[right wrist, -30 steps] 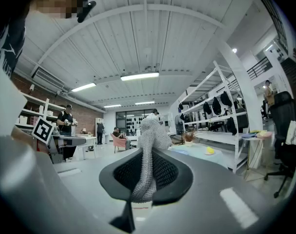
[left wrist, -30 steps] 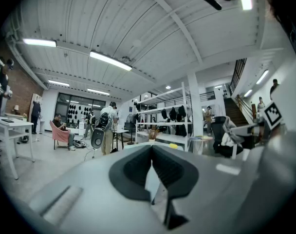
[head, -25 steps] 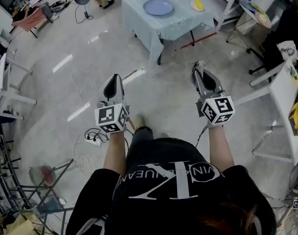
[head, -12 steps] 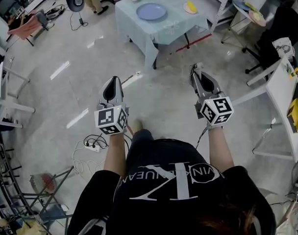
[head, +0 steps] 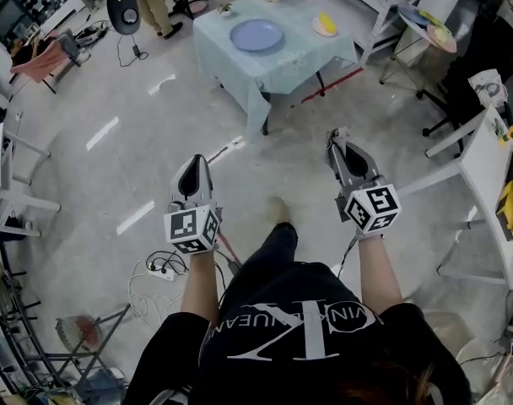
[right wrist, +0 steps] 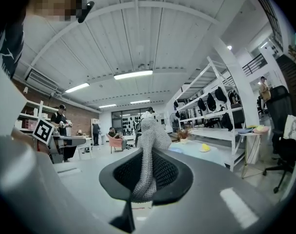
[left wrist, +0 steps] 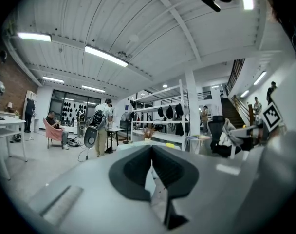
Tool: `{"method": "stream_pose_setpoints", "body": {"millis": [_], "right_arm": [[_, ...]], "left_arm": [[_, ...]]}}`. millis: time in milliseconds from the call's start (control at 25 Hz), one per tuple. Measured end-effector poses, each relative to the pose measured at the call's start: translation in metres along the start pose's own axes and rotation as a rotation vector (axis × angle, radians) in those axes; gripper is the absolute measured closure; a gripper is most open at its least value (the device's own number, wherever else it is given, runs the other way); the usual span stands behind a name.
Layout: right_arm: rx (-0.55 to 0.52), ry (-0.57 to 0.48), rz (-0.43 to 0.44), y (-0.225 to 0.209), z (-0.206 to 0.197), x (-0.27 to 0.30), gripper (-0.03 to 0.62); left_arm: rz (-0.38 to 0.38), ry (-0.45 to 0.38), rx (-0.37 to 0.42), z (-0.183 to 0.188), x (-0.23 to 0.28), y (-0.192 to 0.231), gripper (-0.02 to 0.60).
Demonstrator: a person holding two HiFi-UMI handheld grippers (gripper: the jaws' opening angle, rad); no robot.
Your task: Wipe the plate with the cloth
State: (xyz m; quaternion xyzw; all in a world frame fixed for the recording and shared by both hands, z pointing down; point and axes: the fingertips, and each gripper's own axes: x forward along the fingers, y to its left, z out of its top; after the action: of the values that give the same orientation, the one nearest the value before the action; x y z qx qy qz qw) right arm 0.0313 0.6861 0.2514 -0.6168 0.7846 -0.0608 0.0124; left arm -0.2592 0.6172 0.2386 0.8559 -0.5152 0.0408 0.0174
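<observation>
The right gripper [head: 338, 142] is clamping a grey knitted cloth [right wrist: 149, 145], which is standing up between its jaws. The left gripper [head: 197, 163] is pointing forward beside it, jaws together on nothing. Both are hanging over bare floor. The blue plate [head: 256, 35] is lying well ahead on the table [head: 299, 62], between the two grippers' lines, so the cloth is likely needing to go forward and slightly leftward.

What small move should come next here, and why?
Probably a step forward toward the table. The right gripper is shut on the cloth, but the blue plate lies on the table well ahead, seemingly out of that gripper's reach.
</observation>
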Motion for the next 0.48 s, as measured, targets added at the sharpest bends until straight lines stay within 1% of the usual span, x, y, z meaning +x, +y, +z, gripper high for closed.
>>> {"method": "stream_pose_setpoints", "body": {"millis": [160,240,320,480], "right_arm": [[-0.019,0.037,0.003,-0.022,-0.007,0.025,0.557],[-0.025,0.056,-0.014,-0.041,-0.009,0.036,0.557],[-0.007,0.059,-0.038,-0.063,-0.006,0.051,0.557],[0.010,0.072,-0.052,-0.089,-0.001,0.083,0.557]], "left_arm": [[0.015,0.022,-0.039,-0.016,0.048,0.004,0.581],[-0.006,0.035,-0.043,-0.019,0.074,-0.002,0.581],[-0.030,0.044,-0.040,-0.019,0.102,-0.008,0.581],[-0.047,0.061,-0.045,-0.014,0.148,-0.006,0.581]]}}
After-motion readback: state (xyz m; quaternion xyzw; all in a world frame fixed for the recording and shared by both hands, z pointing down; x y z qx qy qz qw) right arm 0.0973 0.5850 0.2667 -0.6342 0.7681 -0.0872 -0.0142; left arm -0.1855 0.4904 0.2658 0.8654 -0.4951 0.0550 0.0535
